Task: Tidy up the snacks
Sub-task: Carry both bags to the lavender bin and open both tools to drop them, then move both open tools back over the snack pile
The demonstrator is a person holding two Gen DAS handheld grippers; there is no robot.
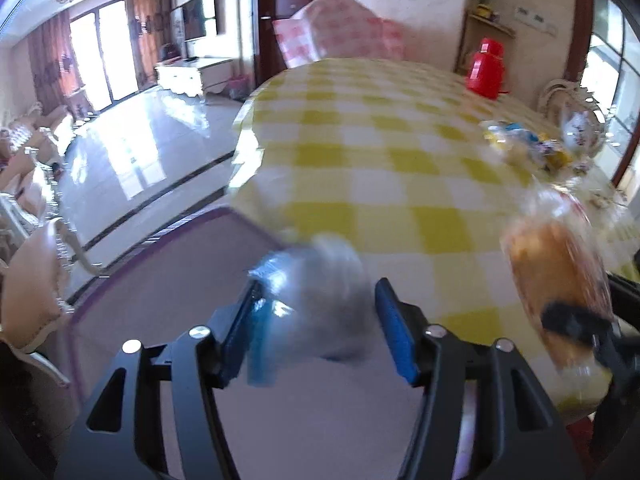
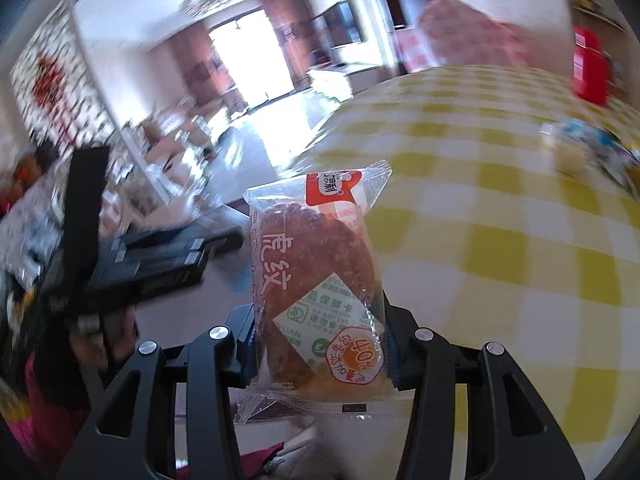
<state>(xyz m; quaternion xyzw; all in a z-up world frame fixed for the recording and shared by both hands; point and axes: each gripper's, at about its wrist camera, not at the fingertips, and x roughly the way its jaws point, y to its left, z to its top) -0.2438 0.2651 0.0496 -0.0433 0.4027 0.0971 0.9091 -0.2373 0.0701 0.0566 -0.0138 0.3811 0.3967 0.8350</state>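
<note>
My left gripper (image 1: 316, 316) is shut on a blurred blue and silver snack packet (image 1: 316, 300), held above a purple-rimmed bin (image 1: 160, 280) at the table's near left edge. My right gripper (image 2: 320, 340) is shut on a clear-wrapped brown bread packet (image 2: 316, 280) with a red and white label, held upright above the table. That bread packet also shows in the left wrist view (image 1: 560, 280), at the right, with the right gripper's fingers (image 1: 568, 320) on it. A pile of loose snack packets (image 1: 528, 148) lies on the far right of the yellow checked tablecloth (image 1: 360, 160).
A red thermos (image 1: 486, 68) stands at the table's far edge. A chair draped in pink checked cloth (image 1: 332, 28) is behind the table. A patterned teapot (image 1: 580, 132) sits beside the snack pile. The left gripper's body (image 2: 140, 268) shows at the right wrist view's left.
</note>
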